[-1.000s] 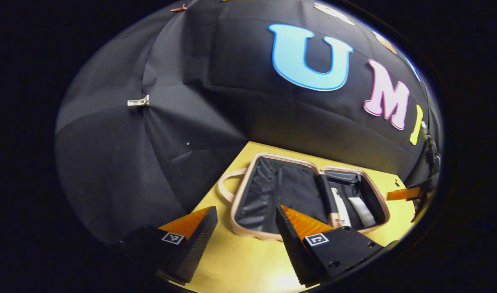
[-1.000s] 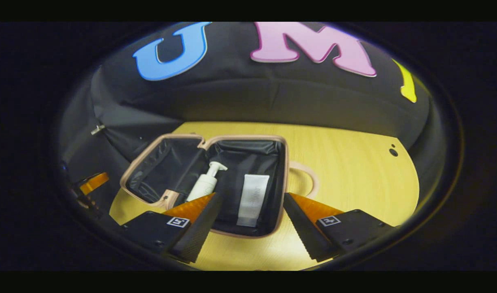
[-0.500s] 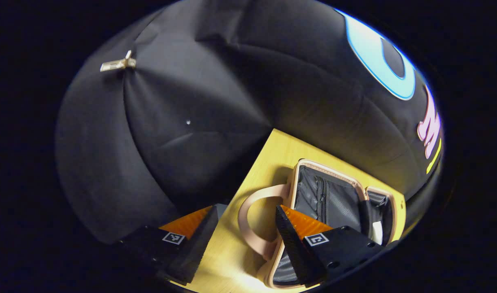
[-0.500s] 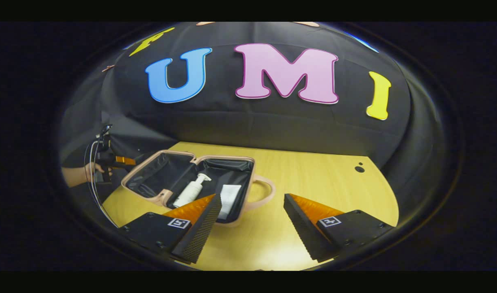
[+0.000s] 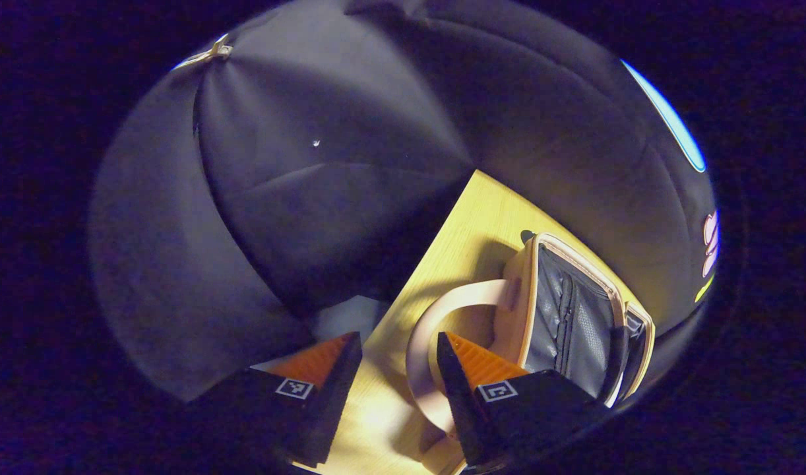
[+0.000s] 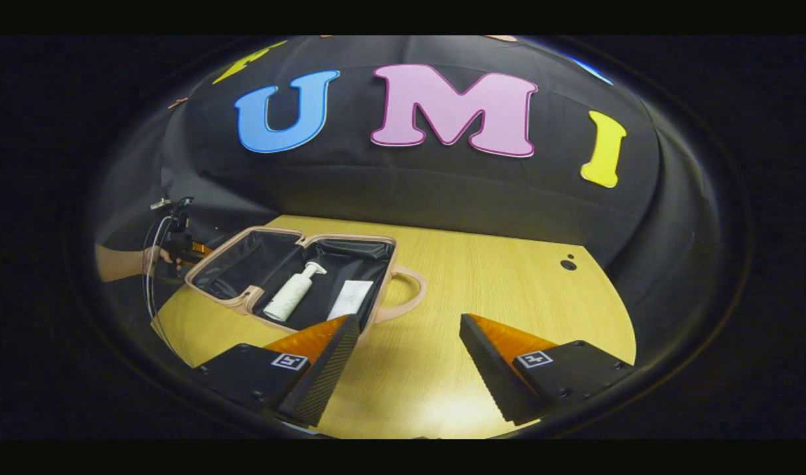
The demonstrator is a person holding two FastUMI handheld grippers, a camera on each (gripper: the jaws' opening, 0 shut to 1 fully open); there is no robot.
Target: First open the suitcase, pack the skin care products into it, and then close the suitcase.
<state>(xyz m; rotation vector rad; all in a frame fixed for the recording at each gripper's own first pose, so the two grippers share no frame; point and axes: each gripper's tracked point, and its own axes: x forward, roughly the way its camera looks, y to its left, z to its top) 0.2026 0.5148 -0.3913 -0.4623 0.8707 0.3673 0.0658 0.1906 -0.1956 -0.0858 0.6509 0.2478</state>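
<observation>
Left gripper (image 5: 393,369), fingers apart and empty, has swung to the suitcase's (image 6: 245,254) end, and one finger now overlaps the pink handle (image 5: 423,330) that was beside it half a second ago. Right gripper (image 6: 409,349), also spread and holding nothing, has drawn back over the bare wooden table (image 6: 508,290). Lying open, the suitcase holds a white pump bottle (image 6: 291,295) and a white tube (image 6: 350,298). A hand (image 6: 123,260) grips the left gripper beside the case's far edge.
</observation>
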